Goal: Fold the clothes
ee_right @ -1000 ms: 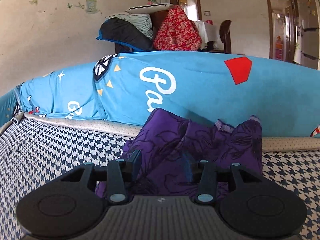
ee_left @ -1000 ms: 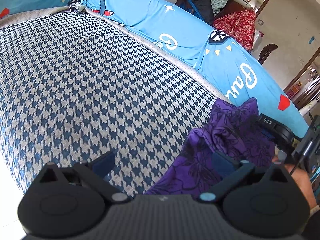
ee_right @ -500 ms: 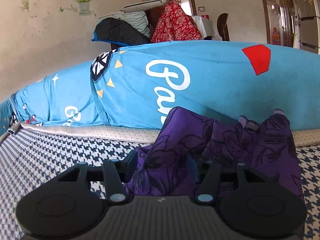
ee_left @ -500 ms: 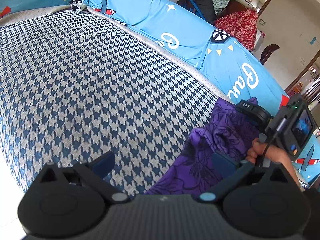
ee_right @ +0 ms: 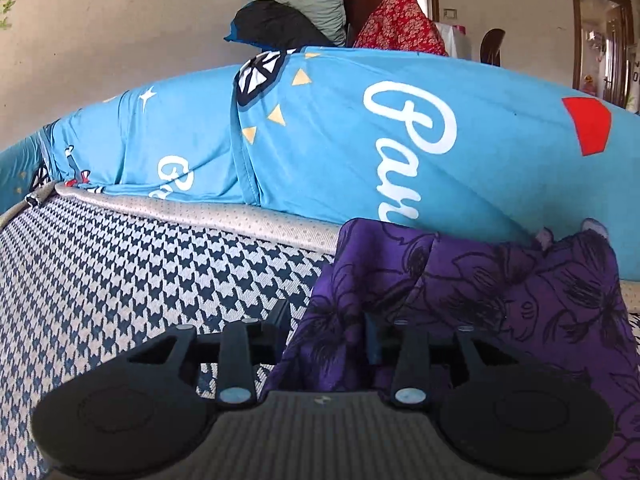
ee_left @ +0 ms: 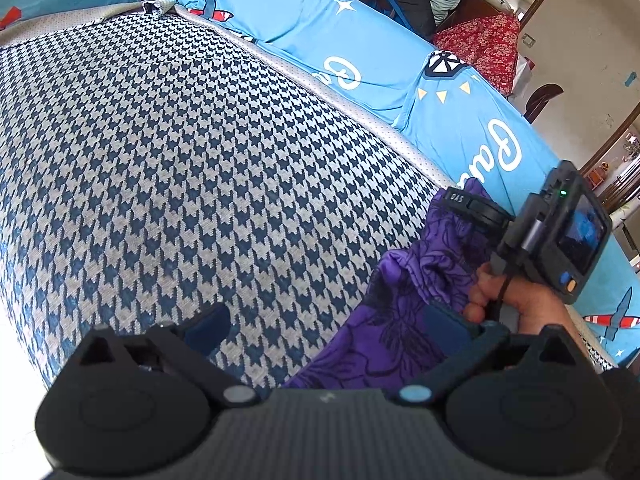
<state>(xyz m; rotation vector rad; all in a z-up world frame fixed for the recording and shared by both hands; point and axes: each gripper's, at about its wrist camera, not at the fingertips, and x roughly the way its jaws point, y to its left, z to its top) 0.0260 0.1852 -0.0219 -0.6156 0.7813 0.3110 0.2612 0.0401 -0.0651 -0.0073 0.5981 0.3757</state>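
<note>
The purple floral garment (ee_left: 404, 312) lies crumpled on the houndstooth bed cover (ee_left: 180, 168), at its far right edge against the blue printed bedding (ee_left: 320, 36). The left gripper (ee_left: 324, 326) hovers with its fingers wide apart; the cloth lies in front of its right finger, not between the two. The right gripper (ee_right: 326, 334) is low at the garment (ee_right: 460, 292) (a fold bunches between its fingers), but whether it is clamped cannot be told. A hand (ee_left: 516, 300) holds that gripper's handle just right of the cloth.
</note>
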